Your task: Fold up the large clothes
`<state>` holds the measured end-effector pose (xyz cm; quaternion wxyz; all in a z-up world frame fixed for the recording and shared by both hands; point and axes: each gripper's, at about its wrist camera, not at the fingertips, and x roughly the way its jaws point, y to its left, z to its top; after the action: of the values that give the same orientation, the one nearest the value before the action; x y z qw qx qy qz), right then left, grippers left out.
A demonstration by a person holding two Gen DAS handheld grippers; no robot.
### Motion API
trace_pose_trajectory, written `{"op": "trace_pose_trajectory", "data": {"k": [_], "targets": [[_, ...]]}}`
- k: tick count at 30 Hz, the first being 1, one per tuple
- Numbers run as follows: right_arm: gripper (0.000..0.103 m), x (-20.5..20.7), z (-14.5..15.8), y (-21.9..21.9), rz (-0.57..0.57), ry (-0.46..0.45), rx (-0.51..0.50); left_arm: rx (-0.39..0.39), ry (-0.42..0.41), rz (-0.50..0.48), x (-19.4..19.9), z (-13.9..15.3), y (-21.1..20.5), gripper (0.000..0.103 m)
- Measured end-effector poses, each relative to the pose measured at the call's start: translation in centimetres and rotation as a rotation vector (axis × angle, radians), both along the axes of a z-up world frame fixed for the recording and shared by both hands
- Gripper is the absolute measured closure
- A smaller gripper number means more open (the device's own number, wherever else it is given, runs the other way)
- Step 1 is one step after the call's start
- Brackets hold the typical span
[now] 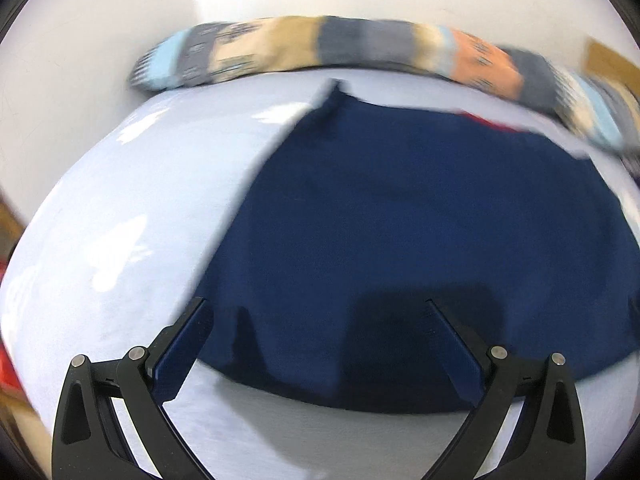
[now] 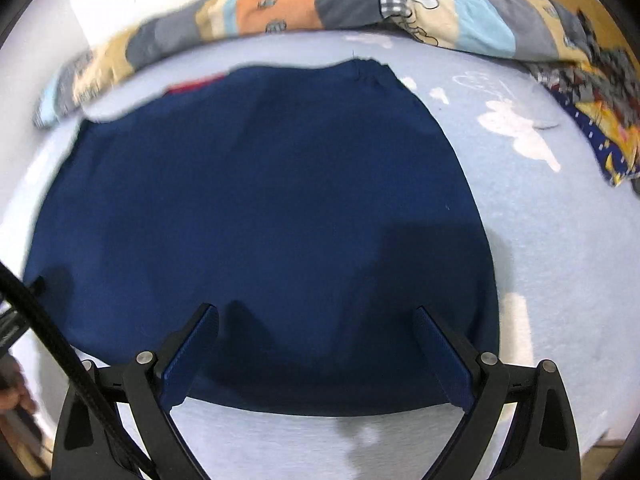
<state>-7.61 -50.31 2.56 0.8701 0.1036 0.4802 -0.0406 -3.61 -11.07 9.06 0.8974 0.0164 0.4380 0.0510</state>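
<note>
Lying flat in the middle of the pale blue bed sheet (image 2: 540,240) is one navy garment (image 2: 260,208), a single broad piece of soft, matte cloth with a rounded near edge and a straight right side. A sliver of red fabric (image 2: 196,84) peeks from under its far left edge. On the left, the left gripper (image 1: 316,304) hangs over the garment's near left corner with its two blue-padded fingers spread wide and nothing between them. To the right, the right gripper (image 2: 316,312) hovers over the near edge of the same garment, its two fingers likewise parted and empty. One black braided cable (image 2: 60,344) crosses the lower left of the right wrist view. Along the far side runs one rolled patchwork quilt (image 2: 352,0), soft and lumpy, in blocks of grey, tan, orange and light blue. White cloud shapes (image 2: 516,128) are printed on the sheet at the right. Both views are somewhat blurred.
</note>
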Motion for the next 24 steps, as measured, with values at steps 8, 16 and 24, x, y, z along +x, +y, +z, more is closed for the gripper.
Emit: {"op": "trace_pose_trajectory", "data": {"k": [8,16,24], "targets": [[0.003,0.2,-1.3,-0.6,-0.014,0.068,0.047,-0.068,0.129,0.071,1.8,-2.9,3.2,0.000],[0.003,-1.0,0.5,-2.5,-0.065,0.015,0.080,-0.047,0.074,0.078,1.7,-1.6,3.5,0.000],[0.003,-1.5,-1.7,-7.6,-0.208,0.074,0.188,-0.190,0.114,0.156,1.5,-2.8,6.8,0.000]]}}
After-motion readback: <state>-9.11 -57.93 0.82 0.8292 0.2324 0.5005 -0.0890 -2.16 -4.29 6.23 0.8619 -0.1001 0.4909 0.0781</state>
